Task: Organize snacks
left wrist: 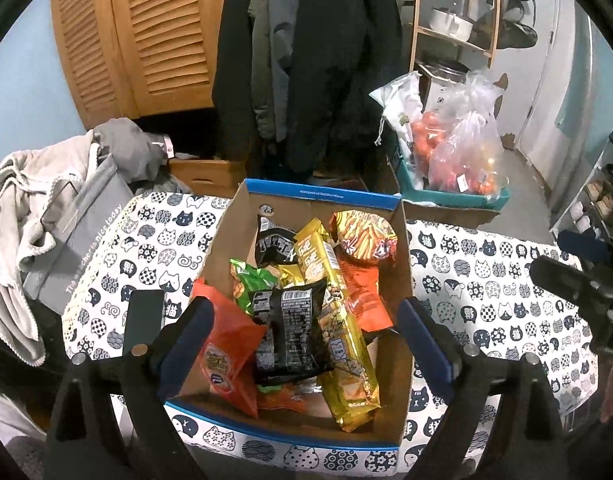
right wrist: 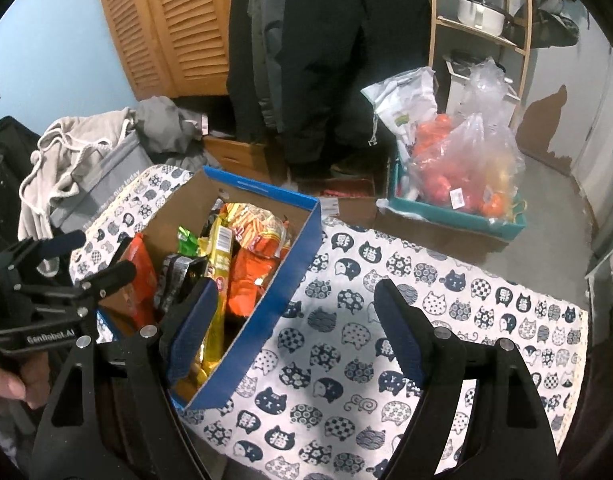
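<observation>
A blue-rimmed cardboard box (left wrist: pixel 318 192) sits on the cat-print tablecloth (left wrist: pixel 486 280) and holds several snack packets: a long gold packet (left wrist: pixel 338 320), a black packet (left wrist: pixel 290 332), orange packets (left wrist: pixel 226 344), a green one (left wrist: pixel 250 280) and a round fries-print pack (left wrist: pixel 364 238). My left gripper (left wrist: pixel 306 340) hovers open and empty above the box, its fingers astride the snacks. My right gripper (right wrist: pixel 296 328) is open and empty over the box's right wall (right wrist: pixel 266 312) and the cloth. The box also shows in the right wrist view (right wrist: pixel 262 194).
A grey bag (left wrist: pixel 78 248) and heaped clothes (left wrist: pixel 22 220) lie at the table's left. A dark phone (left wrist: pixel 144 320) lies left of the box. Behind the table are a teal bin (left wrist: pixel 454 196) of bagged produce, hanging coats (left wrist: pixel 306 60) and a wooden shelf (left wrist: pixel 454 20).
</observation>
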Tool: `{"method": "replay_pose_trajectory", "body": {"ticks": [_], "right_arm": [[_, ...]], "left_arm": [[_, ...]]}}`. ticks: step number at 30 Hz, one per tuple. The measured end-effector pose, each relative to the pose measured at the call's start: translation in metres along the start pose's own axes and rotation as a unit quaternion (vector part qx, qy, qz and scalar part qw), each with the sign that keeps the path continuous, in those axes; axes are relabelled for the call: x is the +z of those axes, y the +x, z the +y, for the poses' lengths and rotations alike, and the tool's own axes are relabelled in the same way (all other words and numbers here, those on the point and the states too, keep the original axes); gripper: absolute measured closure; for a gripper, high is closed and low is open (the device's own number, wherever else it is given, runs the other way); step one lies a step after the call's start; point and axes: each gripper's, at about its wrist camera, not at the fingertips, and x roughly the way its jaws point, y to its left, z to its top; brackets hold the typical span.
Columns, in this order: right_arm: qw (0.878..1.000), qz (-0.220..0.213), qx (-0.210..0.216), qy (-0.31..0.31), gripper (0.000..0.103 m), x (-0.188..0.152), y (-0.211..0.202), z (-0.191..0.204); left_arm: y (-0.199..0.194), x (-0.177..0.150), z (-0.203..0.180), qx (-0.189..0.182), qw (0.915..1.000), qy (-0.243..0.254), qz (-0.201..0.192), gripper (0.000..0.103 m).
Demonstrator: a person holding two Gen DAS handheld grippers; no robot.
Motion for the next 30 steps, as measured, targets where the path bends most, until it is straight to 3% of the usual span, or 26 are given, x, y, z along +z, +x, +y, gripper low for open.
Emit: {"method": "replay_pose_trajectory", "body": {"ticks": [30], "right_arm": [[1.000,0.008,0.001,0.017,0.023,-0.010,0.003,-0.023]], "left_arm": [[-0.001,0.003,-0.011,0.000,1.0000,0.008,0.004,0.008]]}}
